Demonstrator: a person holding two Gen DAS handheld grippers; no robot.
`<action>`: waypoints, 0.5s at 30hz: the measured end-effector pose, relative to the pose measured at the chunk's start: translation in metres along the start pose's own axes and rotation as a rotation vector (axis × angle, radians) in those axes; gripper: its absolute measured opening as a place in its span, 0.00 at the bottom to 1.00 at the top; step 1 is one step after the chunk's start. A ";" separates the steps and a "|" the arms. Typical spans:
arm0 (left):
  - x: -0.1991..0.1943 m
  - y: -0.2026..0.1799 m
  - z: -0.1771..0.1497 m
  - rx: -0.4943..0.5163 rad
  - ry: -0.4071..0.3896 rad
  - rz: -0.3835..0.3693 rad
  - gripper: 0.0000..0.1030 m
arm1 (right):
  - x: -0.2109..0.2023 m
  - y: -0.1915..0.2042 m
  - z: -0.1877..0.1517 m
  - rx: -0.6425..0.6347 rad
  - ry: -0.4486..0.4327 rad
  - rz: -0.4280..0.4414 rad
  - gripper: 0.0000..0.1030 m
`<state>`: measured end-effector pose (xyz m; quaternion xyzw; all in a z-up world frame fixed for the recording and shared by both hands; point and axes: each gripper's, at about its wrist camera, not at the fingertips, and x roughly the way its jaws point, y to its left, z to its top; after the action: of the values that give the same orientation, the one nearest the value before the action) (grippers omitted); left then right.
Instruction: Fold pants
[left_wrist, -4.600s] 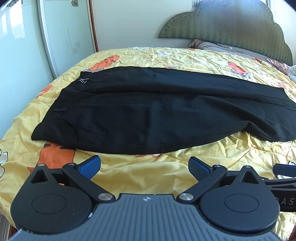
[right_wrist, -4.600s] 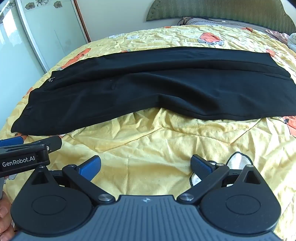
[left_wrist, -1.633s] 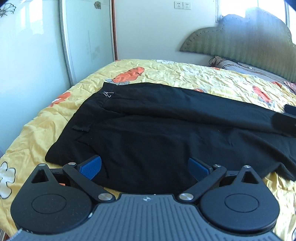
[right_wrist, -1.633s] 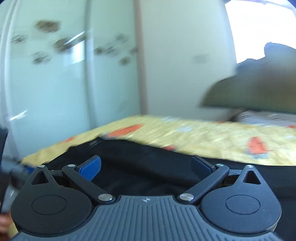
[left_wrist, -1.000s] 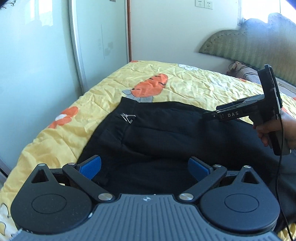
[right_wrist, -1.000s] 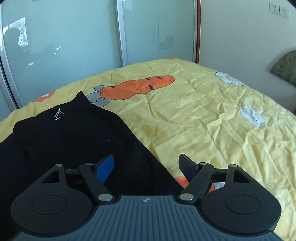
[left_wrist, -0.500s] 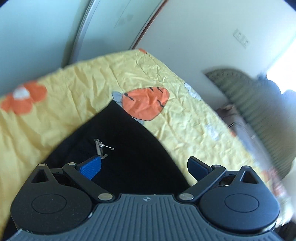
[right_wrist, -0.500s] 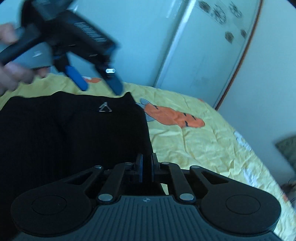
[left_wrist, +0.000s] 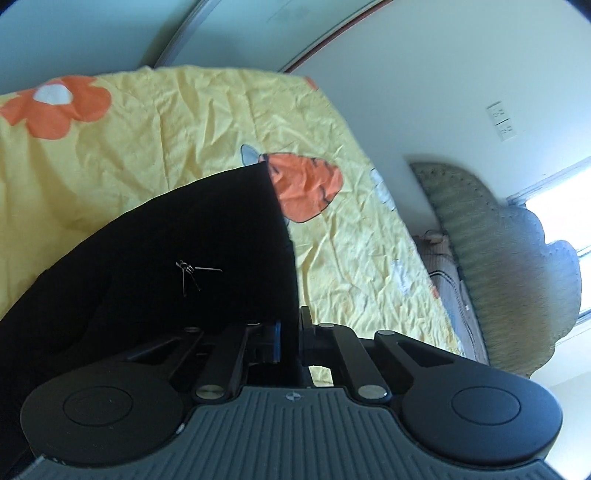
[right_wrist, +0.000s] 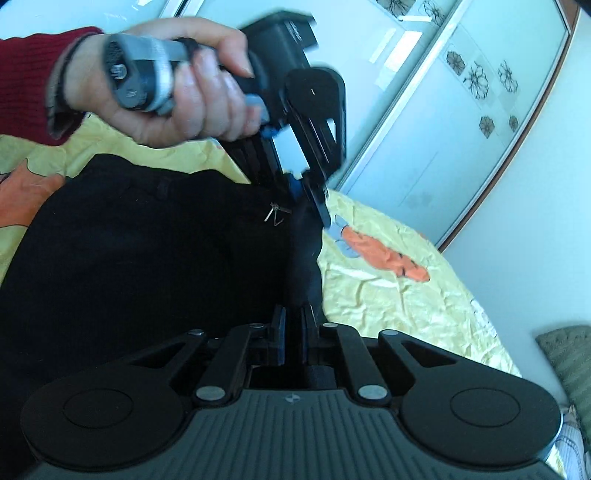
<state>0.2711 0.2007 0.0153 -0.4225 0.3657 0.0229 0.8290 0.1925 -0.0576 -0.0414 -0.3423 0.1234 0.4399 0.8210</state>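
Observation:
Black pants (left_wrist: 166, 266) lie on the yellow bedspread, waist end toward me, with a small metal clasp (left_wrist: 190, 271) on the waistband. My left gripper (left_wrist: 290, 332) is shut on the pants' waist edge near its far corner. My right gripper (right_wrist: 291, 325) is shut on the same edge of the pants (right_wrist: 147, 258), closer along the fabric. The right wrist view shows the left gripper (right_wrist: 314, 199) in a hand, pinching the waist corner beside the clasp (right_wrist: 275, 214). The fabric between the two grippers is lifted in a ridge.
The yellow bedspread (left_wrist: 166, 110) with orange carrot and flower prints covers the bed. A padded headboard (left_wrist: 517, 258) is at the right. Sliding glass wardrobe doors (right_wrist: 443, 129) stand close beyond the bed's edge. The person's red-sleeved hand (right_wrist: 166, 96) is high in the right wrist view.
My left gripper has closed on the pants' waist edge; half a second ago it was open above it. My right gripper stays shut on the fabric, and the edge has lifted.

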 end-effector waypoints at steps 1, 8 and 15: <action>-0.009 0.000 -0.006 0.016 -0.020 -0.005 0.05 | -0.001 0.002 -0.001 0.000 -0.004 -0.033 0.08; -0.053 0.002 -0.024 0.069 -0.071 -0.051 0.05 | -0.016 -0.025 -0.035 0.119 0.127 -0.216 0.16; -0.074 0.016 -0.040 0.118 -0.066 -0.049 0.05 | -0.067 -0.063 -0.078 0.338 0.212 -0.383 0.08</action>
<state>0.1878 0.2023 0.0352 -0.3809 0.3285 -0.0049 0.8643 0.2121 -0.1761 -0.0368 -0.2616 0.2135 0.2115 0.9172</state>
